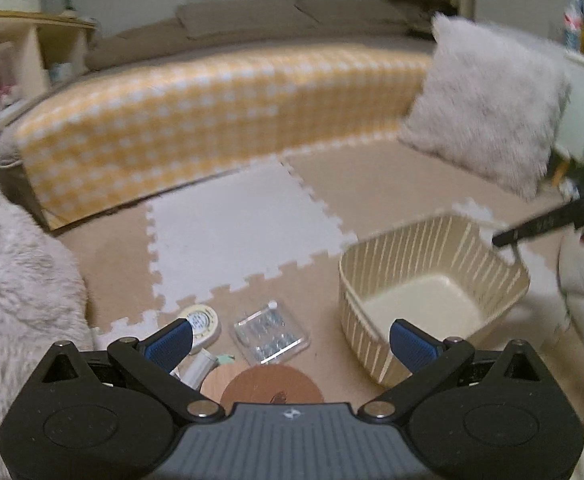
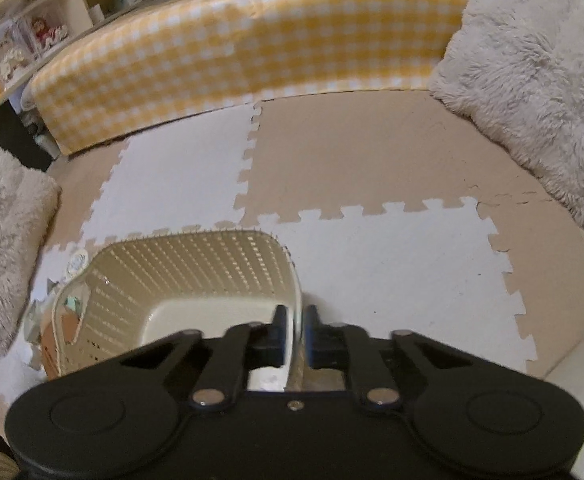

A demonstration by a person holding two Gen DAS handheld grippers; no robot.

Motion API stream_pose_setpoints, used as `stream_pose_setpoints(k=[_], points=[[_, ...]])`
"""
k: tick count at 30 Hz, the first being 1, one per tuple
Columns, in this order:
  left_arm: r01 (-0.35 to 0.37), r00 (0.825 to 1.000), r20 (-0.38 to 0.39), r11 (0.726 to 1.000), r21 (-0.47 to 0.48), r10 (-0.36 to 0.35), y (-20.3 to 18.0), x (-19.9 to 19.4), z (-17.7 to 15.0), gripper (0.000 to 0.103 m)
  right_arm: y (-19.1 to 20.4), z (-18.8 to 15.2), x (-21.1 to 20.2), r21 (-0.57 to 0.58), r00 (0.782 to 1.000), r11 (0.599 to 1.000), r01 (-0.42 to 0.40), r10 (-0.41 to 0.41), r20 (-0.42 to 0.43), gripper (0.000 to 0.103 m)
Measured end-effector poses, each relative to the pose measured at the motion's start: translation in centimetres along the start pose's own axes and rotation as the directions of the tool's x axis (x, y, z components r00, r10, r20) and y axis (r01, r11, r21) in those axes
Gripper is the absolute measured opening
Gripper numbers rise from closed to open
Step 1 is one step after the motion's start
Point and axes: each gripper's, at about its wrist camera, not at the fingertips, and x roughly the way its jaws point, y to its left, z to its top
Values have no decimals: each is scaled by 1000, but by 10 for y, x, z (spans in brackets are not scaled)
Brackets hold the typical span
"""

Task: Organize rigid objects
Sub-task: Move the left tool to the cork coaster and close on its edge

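The right tool (image 2: 295, 334) is clenched on the cream slatted basket's (image 1: 432, 264) rim. The left tool (image 1: 292, 340) hangs released above a clear plastic case (image 1: 269, 330), round tin (image 1: 203, 320) and wooden discs (image 1: 271, 384) left of the basket on the foam floor mat (image 1: 243, 224).

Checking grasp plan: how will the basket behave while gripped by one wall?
The basket looks empty, so probably light. The right gripper pinches just one thin slatted wall, so it may tilt or flex. Smooth plastic could slip.

Glossy slatted plastic basket (image 1: 432, 276), matt foam floor mat (image 1: 247, 236), fluffy cushion (image 1: 488, 108).
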Motion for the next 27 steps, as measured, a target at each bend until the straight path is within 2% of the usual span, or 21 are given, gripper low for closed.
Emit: stream_pose_setpoints(k=[6,11,17,20,27], points=[[78,992,-110,986,145,-63,-1,28,-12,103,1,1,-1,-9,1000,1000,16,-16,1,5],[135,976,-202,957,256,-84,-8,48,-26,103,5,-2,-2,-14,999,999,35,-35,21,5],[159,951,-302,946,284,-69,-9,71,-42,103,4,-2,-1,-3,999,999,36,-36,18,5],[147,947,-318,940,308,-44,-11,80,-46,103,6,-1,-1,-6,999,999,46,-46,14,5],[75,942,-334,956,284,25,-6,97,-50,103,8,-1,-1,-5,998,998,55,-55,7,5]])
